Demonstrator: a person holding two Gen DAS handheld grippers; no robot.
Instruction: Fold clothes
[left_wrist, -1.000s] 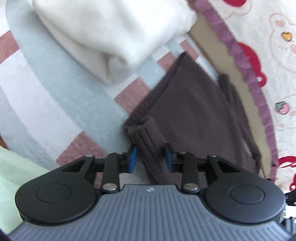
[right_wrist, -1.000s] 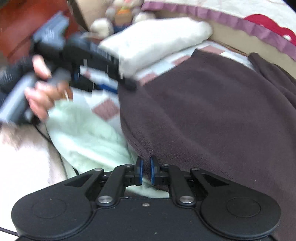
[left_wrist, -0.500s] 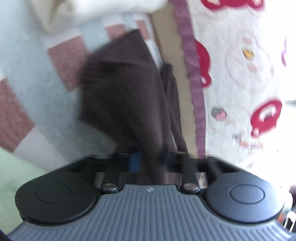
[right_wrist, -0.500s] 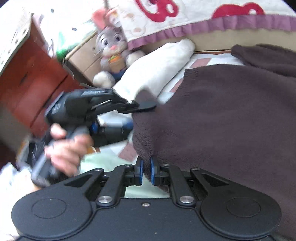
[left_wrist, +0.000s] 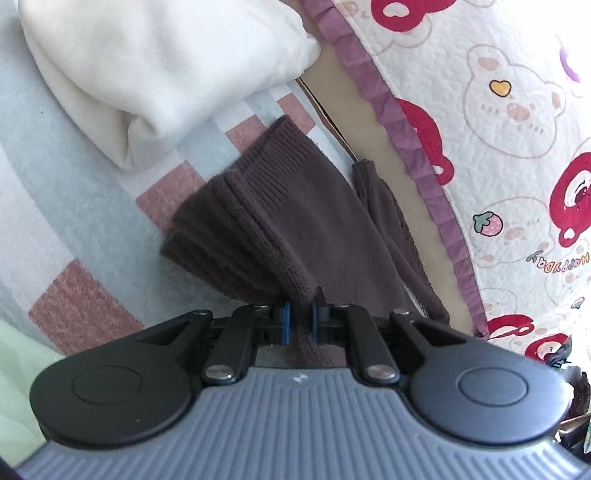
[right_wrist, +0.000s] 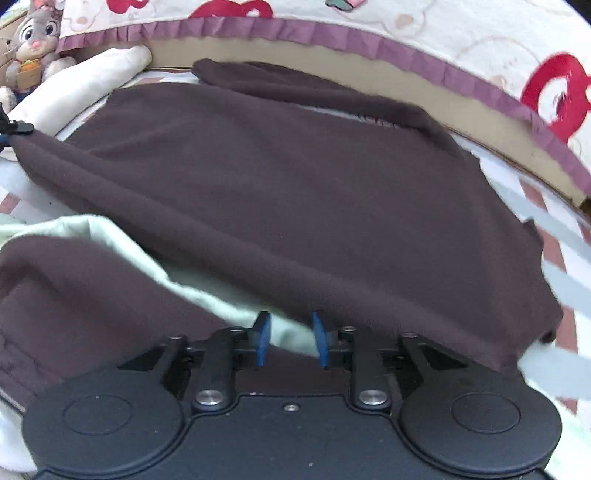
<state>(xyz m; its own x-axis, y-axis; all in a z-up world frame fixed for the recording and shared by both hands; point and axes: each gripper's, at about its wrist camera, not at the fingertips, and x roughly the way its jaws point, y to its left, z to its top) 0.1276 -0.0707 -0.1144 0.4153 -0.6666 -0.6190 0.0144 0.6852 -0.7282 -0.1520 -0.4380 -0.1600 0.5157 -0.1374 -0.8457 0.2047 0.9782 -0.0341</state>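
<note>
Pointing down at a slant over the bed, the left gripper (left_wrist: 300, 318) is clamped on a bunched fold of the brown knit sweater (left_wrist: 280, 221), its blue pads pressed to the cloth just behind the ribbed cuff. The right gripper (right_wrist: 291, 338) tilts more steeply downward, its jaws opening; between them shows pale green cloth (right_wrist: 122, 243), with the sweater's edge just past the right-hand pad and no pad pressing on it. Item: the sweater lies spread across the checked blanket (left_wrist: 74, 206), one corner lifted at the left gripper. Item: a folded white garment (left_wrist: 155, 70) just beyond it. Item: a printed quilt (left_wrist: 517, 129) with purple frill alongside. Item: a plush rabbit (right_wrist: 35, 33) at the far corner.
</note>
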